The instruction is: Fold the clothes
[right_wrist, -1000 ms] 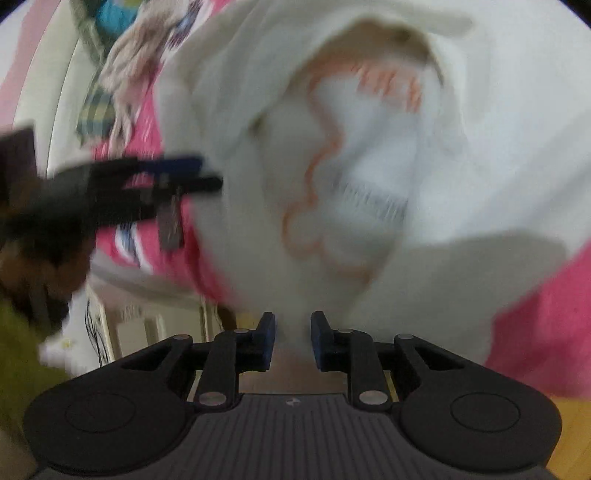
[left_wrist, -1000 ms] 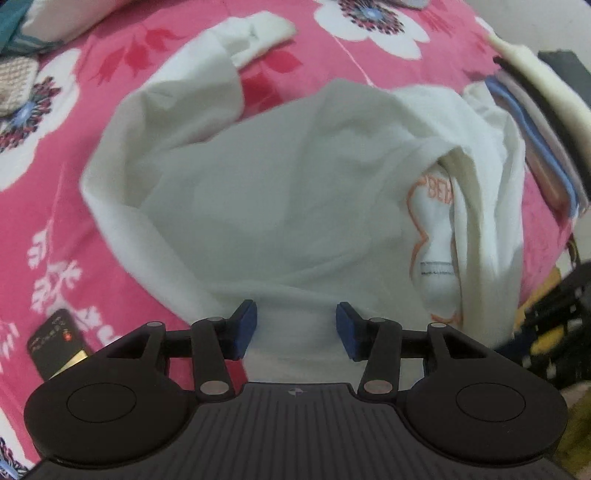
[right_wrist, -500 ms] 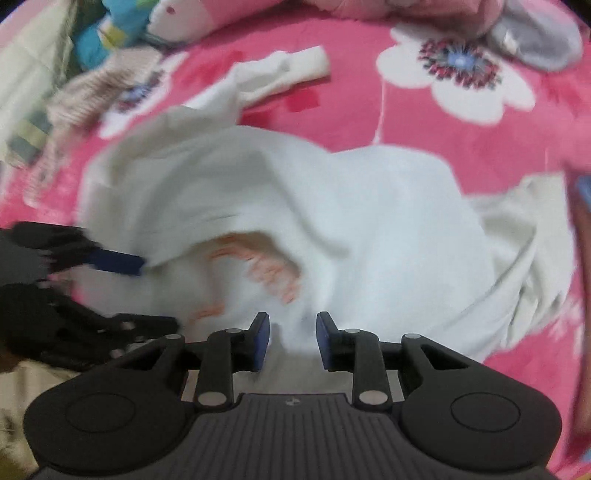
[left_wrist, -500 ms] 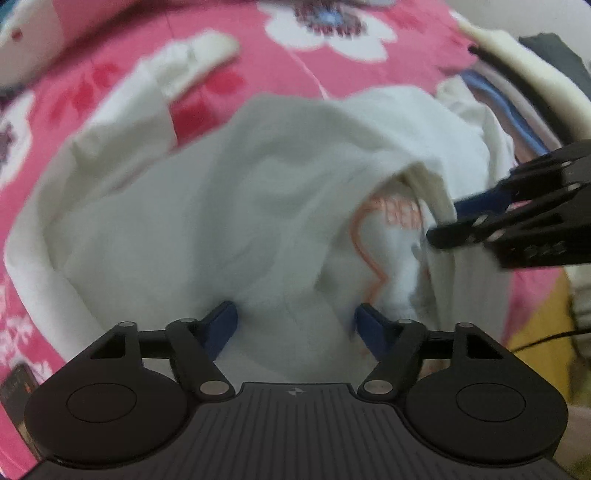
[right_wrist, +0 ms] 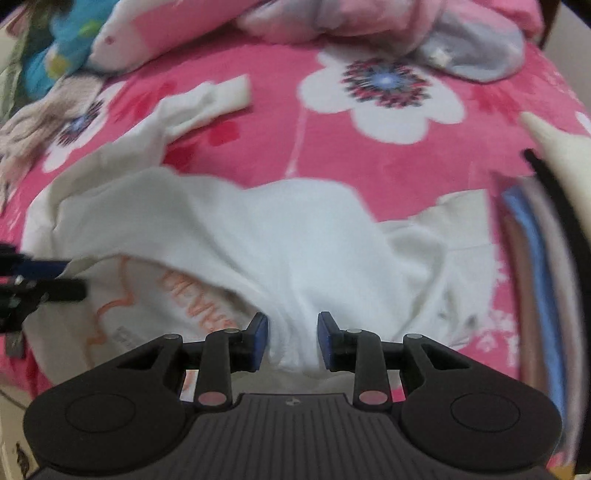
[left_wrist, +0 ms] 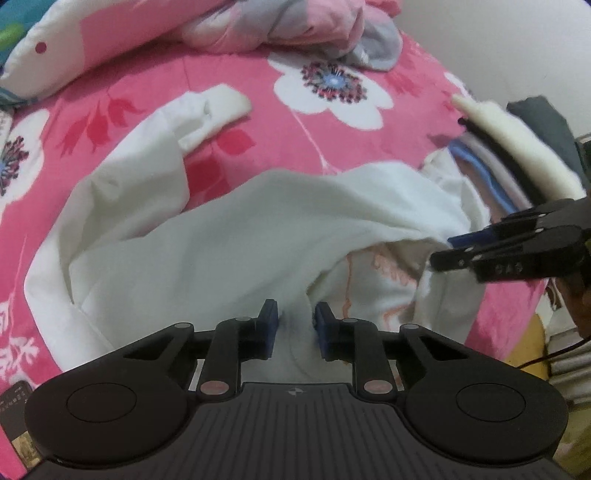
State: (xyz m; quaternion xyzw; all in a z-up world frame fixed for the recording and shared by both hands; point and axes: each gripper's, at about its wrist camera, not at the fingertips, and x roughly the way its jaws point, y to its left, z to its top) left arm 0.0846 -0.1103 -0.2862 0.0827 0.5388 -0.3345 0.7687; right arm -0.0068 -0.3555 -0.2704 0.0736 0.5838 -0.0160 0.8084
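Note:
A white long-sleeved shirt (left_wrist: 240, 240) with an orange print (left_wrist: 391, 269) lies crumpled on the bed, one sleeve (left_wrist: 207, 110) stretched toward the back left. My left gripper (left_wrist: 295, 325) points down at its near edge, and its jaws are closing with a bunched fold of white cloth pinched between the blue pads. In the right wrist view the shirt (right_wrist: 295, 236) fills the middle, and my right gripper (right_wrist: 291, 336) is shut on another fold of it, beside the print (right_wrist: 192, 295). The right gripper (left_wrist: 443, 250) also shows at the right of the left wrist view.
The pink floral bedsheet (left_wrist: 332, 147) lies under everything. A stack of folded clothes (left_wrist: 498, 177) sits at the right edge, close to the shirt. Pink and grey bedding (left_wrist: 295, 26) is piled at the back. A dark phone (left_wrist: 14, 398) lies at the near left.
The left jaws spread wide, then came in on a fold of the shirt. The right gripper swung up from the printed part and now grips the shirt's edge to the right of the left one.

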